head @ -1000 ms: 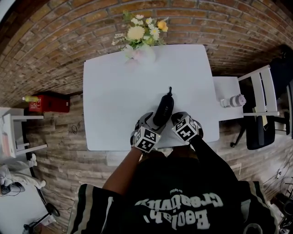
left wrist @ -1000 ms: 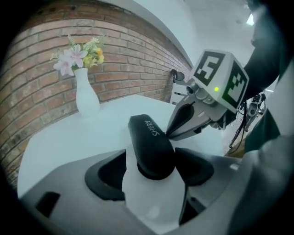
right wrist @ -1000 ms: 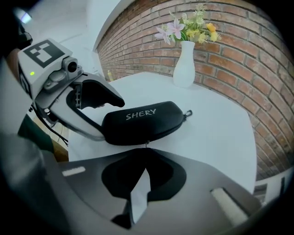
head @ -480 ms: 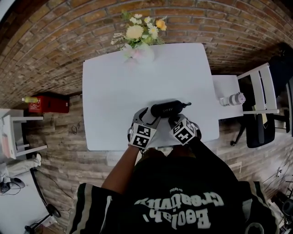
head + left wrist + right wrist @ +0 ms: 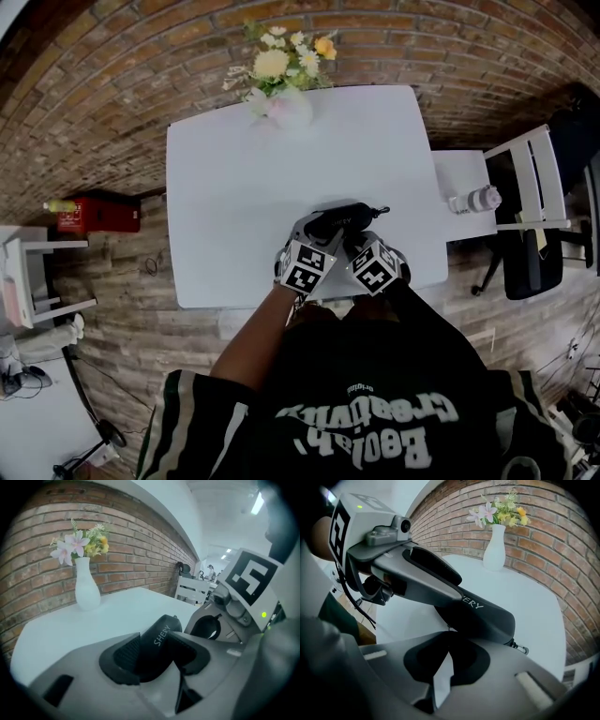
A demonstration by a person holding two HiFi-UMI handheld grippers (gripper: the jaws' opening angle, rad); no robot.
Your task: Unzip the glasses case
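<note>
On the floor left of the white table [image 5: 234, 187] sits a red box [image 5: 89, 214]. At the table's far edge stands a white vase [image 5: 281, 109] of flowers. The person leans over the table's near edge, right of its middle, with a tool in each hand.

The left gripper [image 5: 158, 652] has its jaws partway apart, and they have just been closing. The left end of the black glasses case [image 5: 342, 218] sits between the ribbed pads [image 5: 124, 653], which both press on its sides. The case runs left to right close to the table's near edge. It has white lettering on top and a small metal loop [image 5: 382, 212] at its right end. Whether it rests on the tabletop or is held slightly above it, I cannot tell.

The right gripper [image 5: 447, 653] is at the near side of the case. Its jaws are fully together, with the tips close against the case. Whether they are pinching the zip pull is unclear.

Right of the table stands a small white side table [image 5: 459, 173] with a bottle [image 5: 475, 200] on it. Beyond that is a white chair [image 5: 539, 173].
</note>
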